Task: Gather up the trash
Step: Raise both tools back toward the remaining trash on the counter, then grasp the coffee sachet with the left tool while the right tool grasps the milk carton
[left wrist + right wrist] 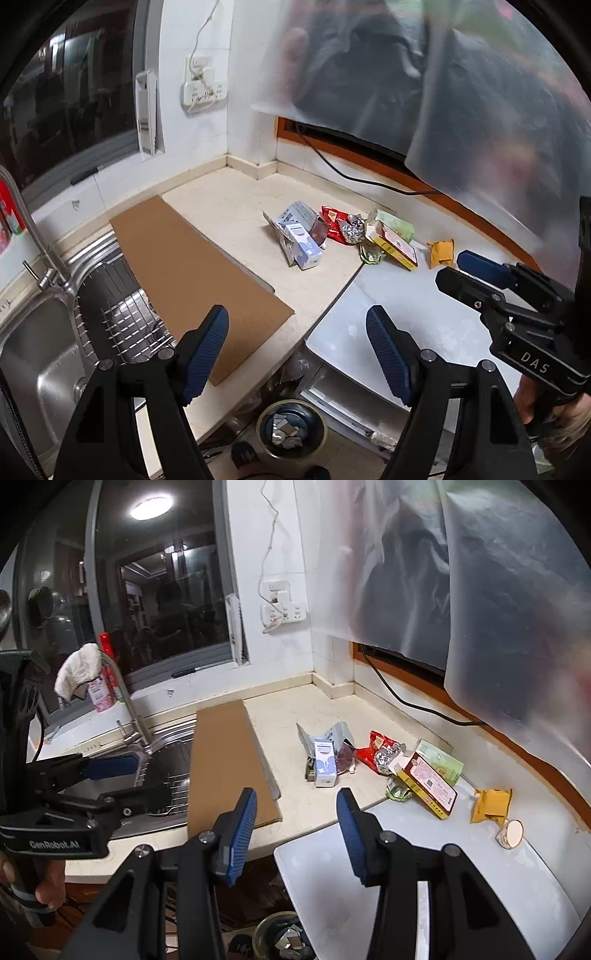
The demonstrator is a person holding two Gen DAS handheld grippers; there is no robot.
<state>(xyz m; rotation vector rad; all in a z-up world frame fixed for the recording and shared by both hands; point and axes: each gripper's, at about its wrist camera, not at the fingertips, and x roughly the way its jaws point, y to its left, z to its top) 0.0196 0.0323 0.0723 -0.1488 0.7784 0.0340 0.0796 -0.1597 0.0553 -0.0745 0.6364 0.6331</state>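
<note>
The trash lies in a loose row on the cream stone counter [325, 709] toward the back corner: a small white-and-blue carton [325, 762] on torn silvery wrapping, a red foil snack packet [373, 751], a ball of crumpled aluminium foil [386, 757], a flat red-and-yellow cardboard box [430, 788] and a mustard-yellow paper pouch [491, 805]. All of it looks light and easily crushed; the cartons are probably stiff enough to pinch across their narrow sides, while the foil and packets would likely slip unless taken at a bunched fold. The round bin [291, 428] sits on the floor below the counter edge. The left gripper [297, 345] and right gripper [297, 829] hover near the edge, tilted down toward the row, both parted and empty.
</note>
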